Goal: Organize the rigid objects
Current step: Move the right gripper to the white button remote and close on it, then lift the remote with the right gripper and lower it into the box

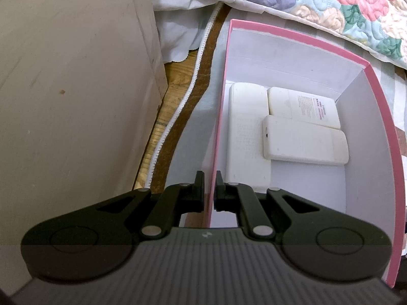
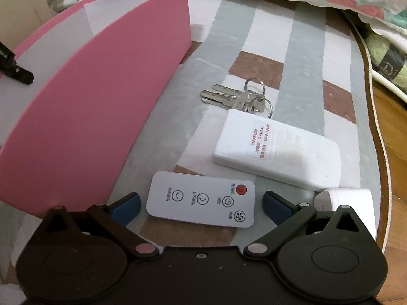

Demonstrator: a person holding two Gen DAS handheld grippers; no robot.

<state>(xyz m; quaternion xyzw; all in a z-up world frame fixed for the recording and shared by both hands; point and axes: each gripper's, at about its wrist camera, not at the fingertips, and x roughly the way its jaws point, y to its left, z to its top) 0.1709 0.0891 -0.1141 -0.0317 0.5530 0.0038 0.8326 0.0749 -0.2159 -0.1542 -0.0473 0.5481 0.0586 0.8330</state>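
My left gripper (image 1: 209,178) is shut on the pink box's near side wall (image 1: 216,152), one finger outside and one inside. The box (image 2: 101,101) is white inside, and three white flat devices (image 1: 305,139) lie on its floor. My right gripper (image 2: 202,200) hangs open and wide over the striped mat. A flat white fan remote (image 2: 178,195) with a red button lies between its blue pads (image 2: 129,200), touching neither. Beyond it lie a white remote (image 2: 277,150), face down with a label, and a bunch of keys (image 2: 236,99). A white plug-like block (image 2: 348,203) sits by the right finger.
The grey, white and brown striped mat (image 2: 300,63) ends in a curved edge with wooden floor (image 2: 391,132) past it on the right. A floral quilt (image 1: 330,5) hangs along the far side. A tall beige panel (image 1: 76,101) stands to the left of the box.
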